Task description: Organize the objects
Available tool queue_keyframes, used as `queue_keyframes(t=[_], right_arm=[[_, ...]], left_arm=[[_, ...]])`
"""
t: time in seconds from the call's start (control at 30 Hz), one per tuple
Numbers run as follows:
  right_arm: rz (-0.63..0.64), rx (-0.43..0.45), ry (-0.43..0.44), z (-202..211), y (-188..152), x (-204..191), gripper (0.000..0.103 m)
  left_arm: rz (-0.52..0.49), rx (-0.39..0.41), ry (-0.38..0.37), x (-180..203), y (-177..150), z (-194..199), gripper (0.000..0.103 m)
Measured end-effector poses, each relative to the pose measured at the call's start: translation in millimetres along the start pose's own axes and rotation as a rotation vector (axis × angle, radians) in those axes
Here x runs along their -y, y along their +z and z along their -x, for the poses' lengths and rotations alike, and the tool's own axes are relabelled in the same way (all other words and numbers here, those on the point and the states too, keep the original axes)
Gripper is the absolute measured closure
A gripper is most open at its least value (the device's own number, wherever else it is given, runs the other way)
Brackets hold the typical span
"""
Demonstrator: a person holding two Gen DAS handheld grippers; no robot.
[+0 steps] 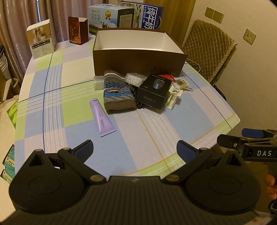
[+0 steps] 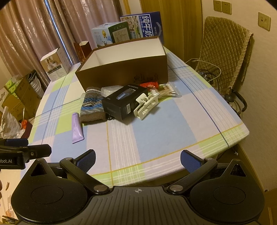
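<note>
Both tongs, left gripper and right gripper, hang wide and empty over the near table edge. Farther off, a purple tube, knitted pouch and black box lie just before the open brown box.

The blue-and-white milk carton behind the brown box carries large white Chinese characters reading 纯牛奶. In the left wrist view, the right claw at the frame's edge bears white letters "DAS" on its black body. In the right wrist view, the left claw shows the white fragment "bot.AI", cut off by the frame. The black product box on the desk has lettering on its top and side, too blurred to read.
</note>
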State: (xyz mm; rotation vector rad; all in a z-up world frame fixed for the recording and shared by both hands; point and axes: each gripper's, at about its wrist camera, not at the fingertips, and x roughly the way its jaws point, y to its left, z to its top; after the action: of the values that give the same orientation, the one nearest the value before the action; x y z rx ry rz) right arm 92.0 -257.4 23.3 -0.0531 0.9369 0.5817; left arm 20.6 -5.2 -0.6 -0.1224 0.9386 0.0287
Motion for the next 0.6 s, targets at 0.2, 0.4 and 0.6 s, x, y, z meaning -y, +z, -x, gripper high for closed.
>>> queue_keyframes(t=[0.2,0.4,0.6], right_arm=[[0.019,-0.002,0.009,-5,8,2,0.002],[0.034,-0.010,0.022,-15,19,7,0.002],[0.053,-0.022,0.033,-28,33,13,0.002]], left_arm=[[0.017,0.001,0.015,-3,3,-4,0.002],[0.036,-0.005,0.038,-5,12,-11,0.002],[0.056,-0.012,0.063,-8,24,-21,0.002]])
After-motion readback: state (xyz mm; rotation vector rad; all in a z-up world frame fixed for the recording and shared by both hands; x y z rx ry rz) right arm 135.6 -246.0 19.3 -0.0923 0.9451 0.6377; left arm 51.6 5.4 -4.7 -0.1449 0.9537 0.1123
